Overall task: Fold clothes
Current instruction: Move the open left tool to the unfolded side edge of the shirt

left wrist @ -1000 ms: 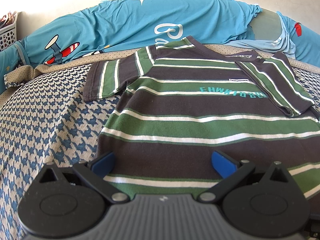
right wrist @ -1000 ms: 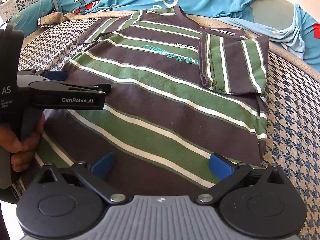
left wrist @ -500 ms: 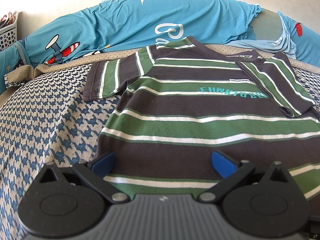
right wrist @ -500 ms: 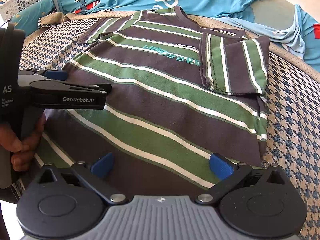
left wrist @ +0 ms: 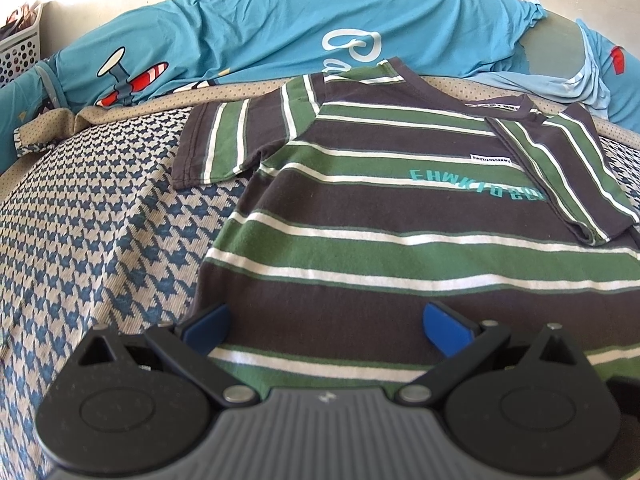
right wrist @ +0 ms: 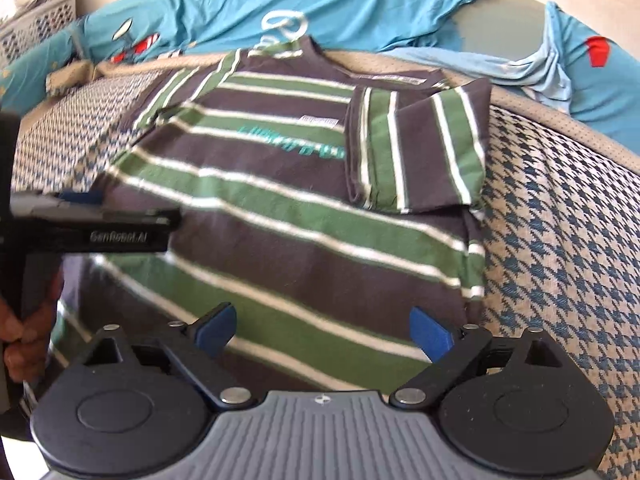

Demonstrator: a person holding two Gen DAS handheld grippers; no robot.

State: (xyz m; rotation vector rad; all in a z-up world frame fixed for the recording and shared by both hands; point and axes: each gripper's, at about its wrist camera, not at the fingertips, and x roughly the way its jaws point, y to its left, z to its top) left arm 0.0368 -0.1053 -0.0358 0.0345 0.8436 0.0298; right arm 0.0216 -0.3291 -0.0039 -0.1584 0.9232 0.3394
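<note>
A dark brown, green and white striped T-shirt (left wrist: pixel 400 216) lies flat on the houndstooth bed cover, collar at the far side. Its right sleeve (right wrist: pixel 416 148) is folded in over the chest; the left sleeve (left wrist: pixel 224 144) lies spread out. My left gripper (left wrist: pixel 326 326) hovers open over the shirt's lower left hem, nothing between its blue pads. My right gripper (right wrist: pixel 322 330) is open above the lower right part of the shirt. In the right wrist view the left gripper (right wrist: pixel 100 224) shows from the side, held by a hand (right wrist: pixel 24 332).
Blue printed clothes (left wrist: pixel 280 28) are heaped along the far side of the bed. A white perforated basket (left wrist: pixel 20 52) stands at the far left. The houndstooth cover (left wrist: pixel 100 216) stretches left of the shirt, and also right of it (right wrist: pixel 560 240).
The right gripper has swung to the right, so the shirt sits further left in its view, now blurred. The left gripper has stayed still. Both stayed open.
</note>
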